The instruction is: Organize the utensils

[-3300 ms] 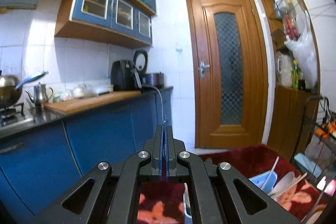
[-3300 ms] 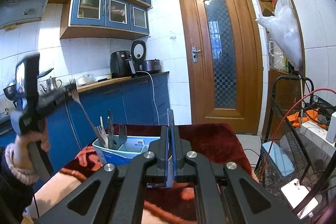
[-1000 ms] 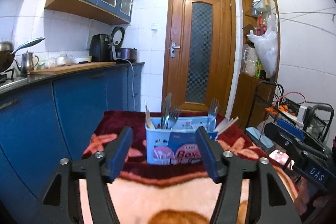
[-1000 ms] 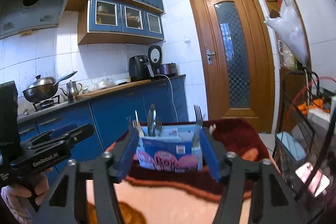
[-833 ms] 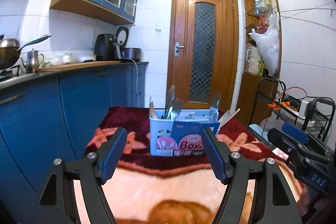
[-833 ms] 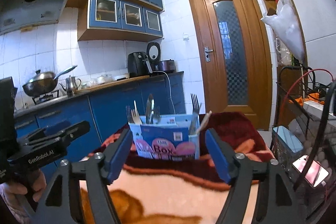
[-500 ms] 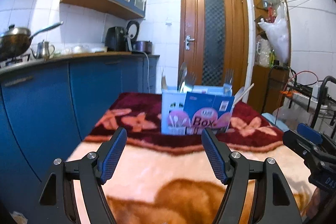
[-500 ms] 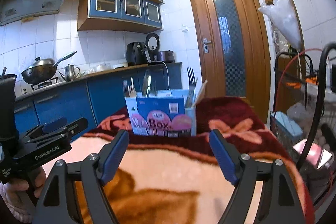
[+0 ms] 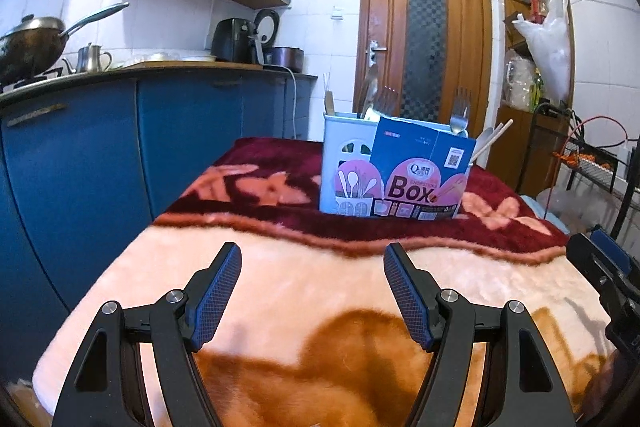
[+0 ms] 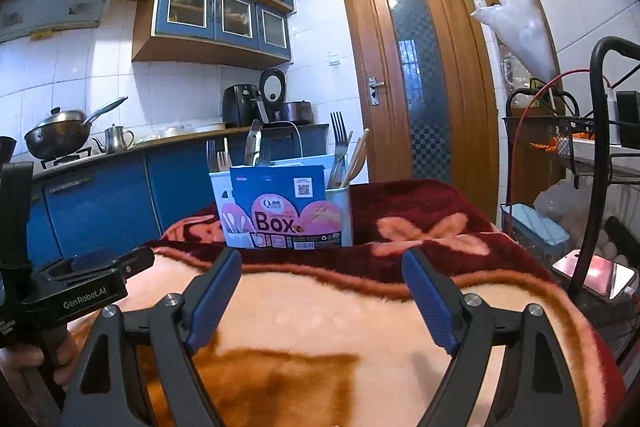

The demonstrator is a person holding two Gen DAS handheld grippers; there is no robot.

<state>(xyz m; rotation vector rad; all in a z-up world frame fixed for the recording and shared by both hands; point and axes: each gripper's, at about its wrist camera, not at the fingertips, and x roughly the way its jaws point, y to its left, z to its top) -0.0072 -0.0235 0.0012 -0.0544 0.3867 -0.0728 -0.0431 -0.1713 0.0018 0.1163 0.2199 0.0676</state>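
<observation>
A white and blue utensil box [image 9: 394, 175] marked "Box" stands on the far half of the blanket-covered table [image 9: 304, 291]. Forks [image 9: 459, 111], a knife and chopsticks stand upright in it. The box also shows in the right wrist view [image 10: 286, 213], with forks [image 10: 339, 139] sticking up. My left gripper [image 9: 312, 263] is open and empty, low over the near part of the blanket. My right gripper [image 10: 322, 269] is open and empty, also short of the box. The left gripper's body [image 10: 76, 287] shows at the left of the right wrist view.
Blue kitchen cabinets [image 9: 100, 147] run along the left with a wok [image 9: 32, 43], a kettle and an air fryer [image 9: 234, 41] on the counter. A wooden door [image 9: 426, 39] is behind the box. A wire rack [image 10: 568, 155] with cables stands at the right.
Both grippers went from shut to open, then drew back and sank toward the near blanket. The fork that the left gripper held now stands in the box.
</observation>
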